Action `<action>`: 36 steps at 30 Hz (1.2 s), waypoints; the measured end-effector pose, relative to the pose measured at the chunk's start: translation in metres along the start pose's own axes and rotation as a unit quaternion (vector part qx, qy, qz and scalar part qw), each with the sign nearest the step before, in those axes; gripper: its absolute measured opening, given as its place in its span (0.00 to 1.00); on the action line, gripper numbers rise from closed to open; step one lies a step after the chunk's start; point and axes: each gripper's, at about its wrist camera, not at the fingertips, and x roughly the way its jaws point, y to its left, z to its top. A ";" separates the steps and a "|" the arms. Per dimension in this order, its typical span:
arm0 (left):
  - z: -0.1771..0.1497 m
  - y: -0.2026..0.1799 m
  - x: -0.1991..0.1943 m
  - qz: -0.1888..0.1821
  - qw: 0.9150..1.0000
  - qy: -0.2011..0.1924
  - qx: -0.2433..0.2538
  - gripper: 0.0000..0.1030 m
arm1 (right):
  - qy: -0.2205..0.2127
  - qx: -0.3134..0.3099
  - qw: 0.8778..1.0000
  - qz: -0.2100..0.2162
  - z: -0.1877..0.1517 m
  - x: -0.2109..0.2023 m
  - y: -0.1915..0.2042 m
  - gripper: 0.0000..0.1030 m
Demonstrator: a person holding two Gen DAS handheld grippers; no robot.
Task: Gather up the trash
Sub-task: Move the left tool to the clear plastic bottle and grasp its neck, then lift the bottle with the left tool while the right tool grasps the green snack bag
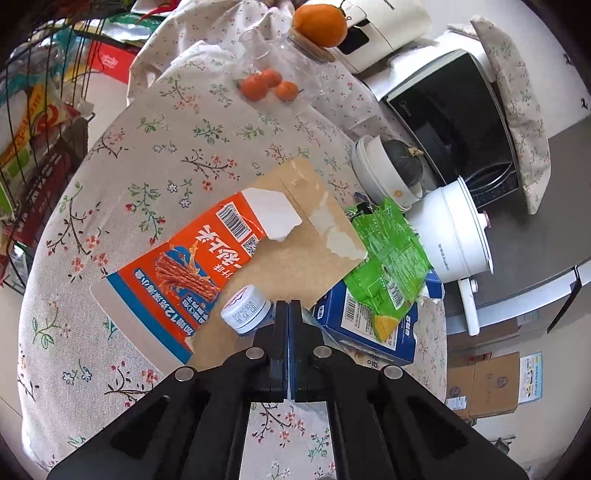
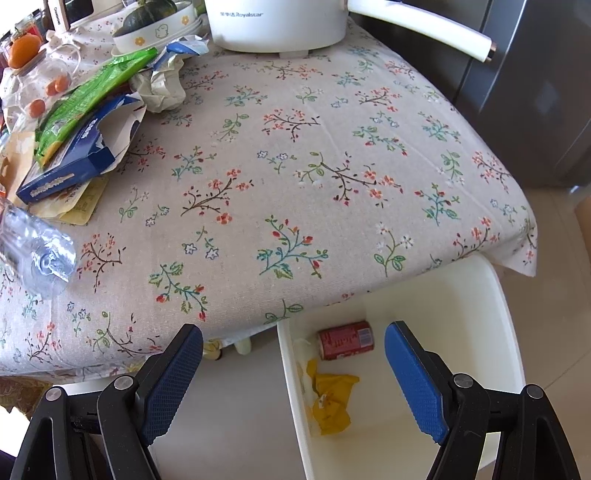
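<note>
My left gripper (image 1: pixel 288 303) is shut on a clear plastic bottle; its white cap (image 1: pixel 243 308) shows left of the fingers, and its clear body (image 2: pixel 37 251) hangs above the table in the right wrist view. Beneath lie an orange snack bag (image 1: pixel 177 273), brown cardboard (image 1: pixel 295 236), a green wrapper (image 1: pixel 388 258) and a blue box (image 1: pixel 354 325). My right gripper (image 2: pixel 293 343) is open and empty, above a white bin (image 2: pixel 291 387) holding a red can (image 2: pixel 345 339) and a yellow wrapper (image 2: pixel 332 402).
The table has a floral cloth (image 2: pixel 295 166). At its far side stand a white Royalstar pot (image 2: pixel 273 26), a bowl with a green squash (image 2: pixel 155 22), crumpled paper (image 2: pixel 162 88), oranges (image 1: pixel 269 85) and a microwave (image 1: pixel 454 114). A wire rack (image 1: pixel 37 110) stands left.
</note>
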 end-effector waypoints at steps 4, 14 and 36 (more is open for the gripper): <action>-0.005 0.007 0.006 0.015 1.000 0.016 -0.011 0.00 | -0.004 0.012 1.000 0.002 0.000 -0.004 -0.003 0.82; -0.003 0.024 0.012 0.014 0.998 0.016 -0.063 0.51 | -0.006 0.018 1.000 0.017 0.003 -0.006 0.002 0.82; -0.004 -0.011 0.004 -0.032 0.999 0.001 -0.023 0.31 | -0.024 0.026 0.998 0.048 0.046 -0.008 0.041 0.82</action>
